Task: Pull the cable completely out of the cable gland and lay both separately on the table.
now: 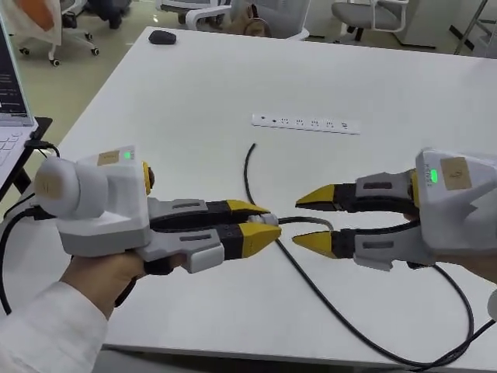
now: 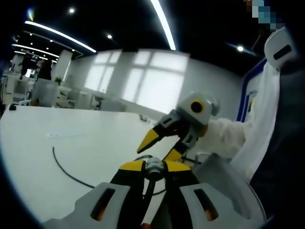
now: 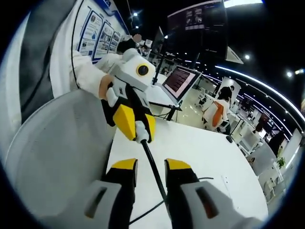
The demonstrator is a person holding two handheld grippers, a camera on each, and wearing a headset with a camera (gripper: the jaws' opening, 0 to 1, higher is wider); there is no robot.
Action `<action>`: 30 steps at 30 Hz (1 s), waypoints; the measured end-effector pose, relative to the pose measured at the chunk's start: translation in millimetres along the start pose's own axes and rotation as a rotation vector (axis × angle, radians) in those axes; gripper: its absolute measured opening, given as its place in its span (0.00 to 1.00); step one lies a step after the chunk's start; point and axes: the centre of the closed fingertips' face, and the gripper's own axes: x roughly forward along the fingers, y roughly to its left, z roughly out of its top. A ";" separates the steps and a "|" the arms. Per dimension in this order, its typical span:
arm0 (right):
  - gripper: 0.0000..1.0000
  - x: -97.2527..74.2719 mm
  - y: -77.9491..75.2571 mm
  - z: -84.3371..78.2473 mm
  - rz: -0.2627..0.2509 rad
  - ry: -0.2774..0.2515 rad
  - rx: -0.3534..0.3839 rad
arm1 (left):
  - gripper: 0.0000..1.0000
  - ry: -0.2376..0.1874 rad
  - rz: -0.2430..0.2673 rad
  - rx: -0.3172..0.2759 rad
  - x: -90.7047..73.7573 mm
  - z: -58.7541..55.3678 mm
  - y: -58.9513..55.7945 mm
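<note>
The left tongs (image 1: 262, 221) clench the pale cable gland (image 1: 271, 220) over the white surface (image 1: 186, 85). The right tongs (image 1: 298, 221) face them, released and spread wide. The black cable (image 1: 326, 299) runs out of the gland, passes between the right tongs' yellow tips and trails across the surface. A power strip (image 1: 305, 123) lies beyond.

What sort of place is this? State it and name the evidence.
Probably an open-plan office or lab: grey wheeled office chairs behind the large white table, a white multi-socket power strip on it, and an open laptop beside it on the left.
</note>
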 end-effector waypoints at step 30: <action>0.04 0.7 2.7 -6.2 0.035 0.002 -0.009 | 0.17 0.012 -0.004 0.007 1.0 -2.3 -0.1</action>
